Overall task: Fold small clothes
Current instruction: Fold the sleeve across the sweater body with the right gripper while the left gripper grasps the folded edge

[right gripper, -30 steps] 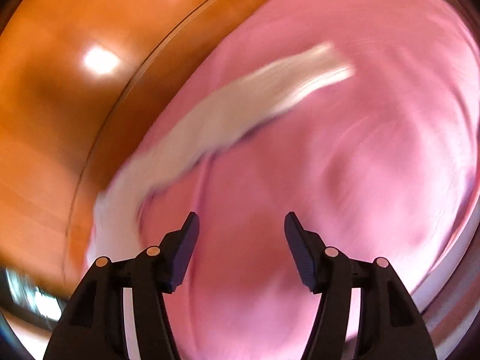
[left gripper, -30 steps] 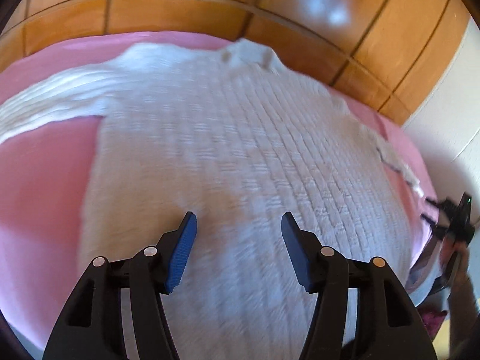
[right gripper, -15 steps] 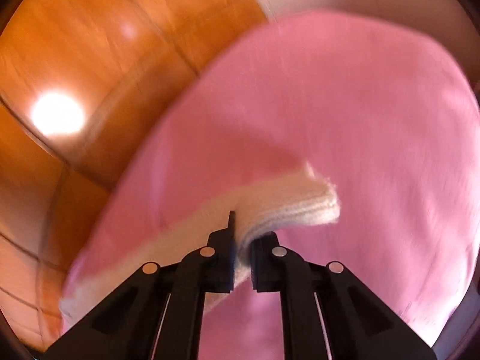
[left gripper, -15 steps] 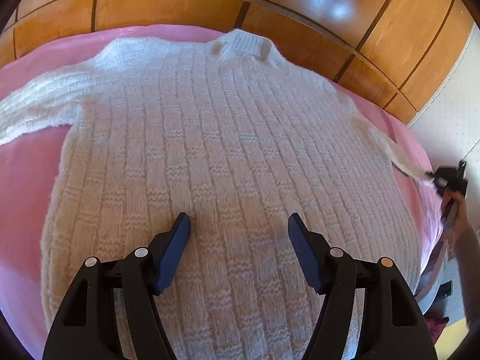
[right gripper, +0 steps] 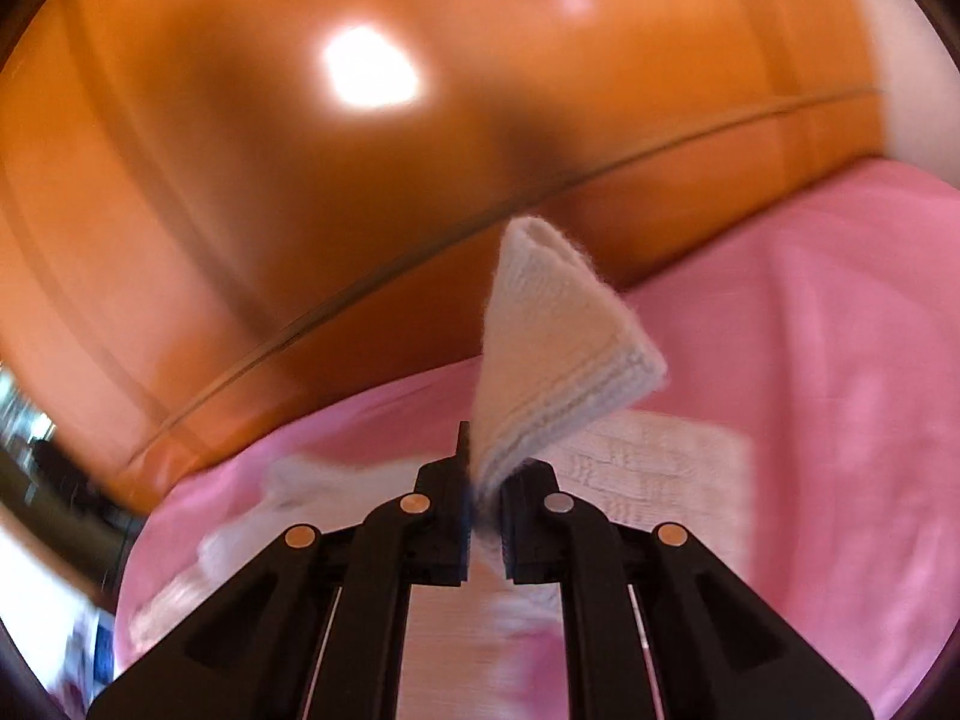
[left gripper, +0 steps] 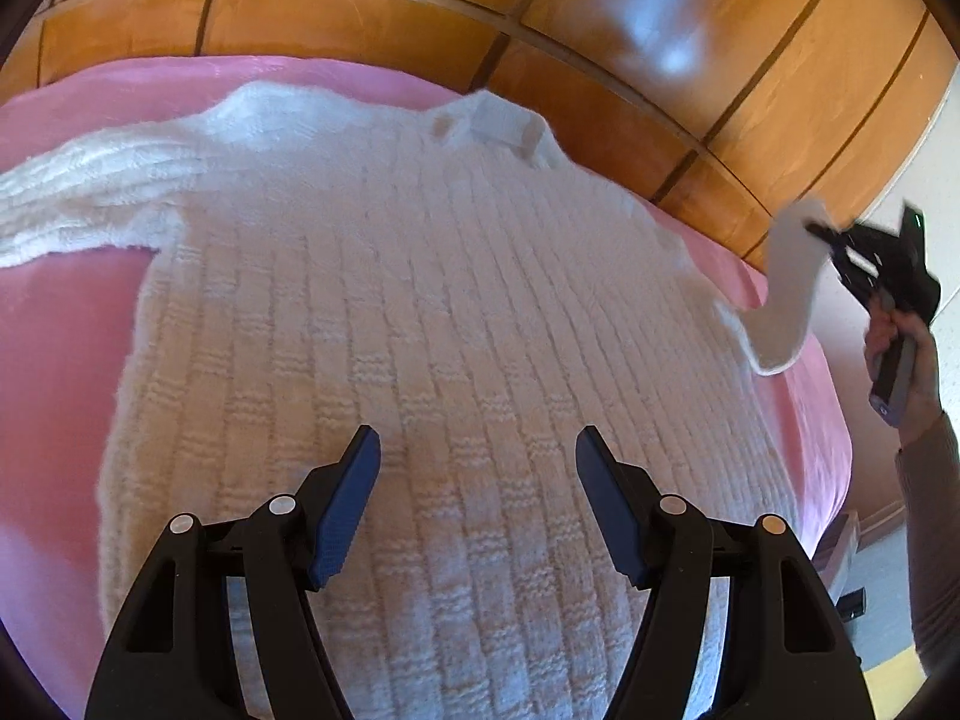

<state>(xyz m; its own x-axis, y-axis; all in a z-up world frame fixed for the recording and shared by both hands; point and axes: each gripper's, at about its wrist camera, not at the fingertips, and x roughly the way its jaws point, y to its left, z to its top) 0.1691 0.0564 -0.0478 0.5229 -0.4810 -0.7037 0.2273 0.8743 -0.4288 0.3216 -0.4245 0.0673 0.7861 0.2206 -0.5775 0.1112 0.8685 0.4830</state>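
With the right claw [right gripper: 483, 495] pinching the sleeve cuff [right gripper: 558, 348], carrying it flat across the white knitted sweater [left gripper: 432, 330] is looking wisest while the left claw [left gripper: 477, 498] is hovering spread.

Bright, warm interior light; white glare patches on the glossy wooden panelling [left gripper: 630, 18]; strong fisheye curvature with dark vignetted corners in both views; right wrist view heavily motion-blurred, left wrist view mostly sharp, softening toward its right edge.

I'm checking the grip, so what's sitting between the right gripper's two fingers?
The ribbed cuff of the white knitted sweater sleeve is pinched there by the right gripper, lifted off the pink bedspread. The right wrist view shows it.
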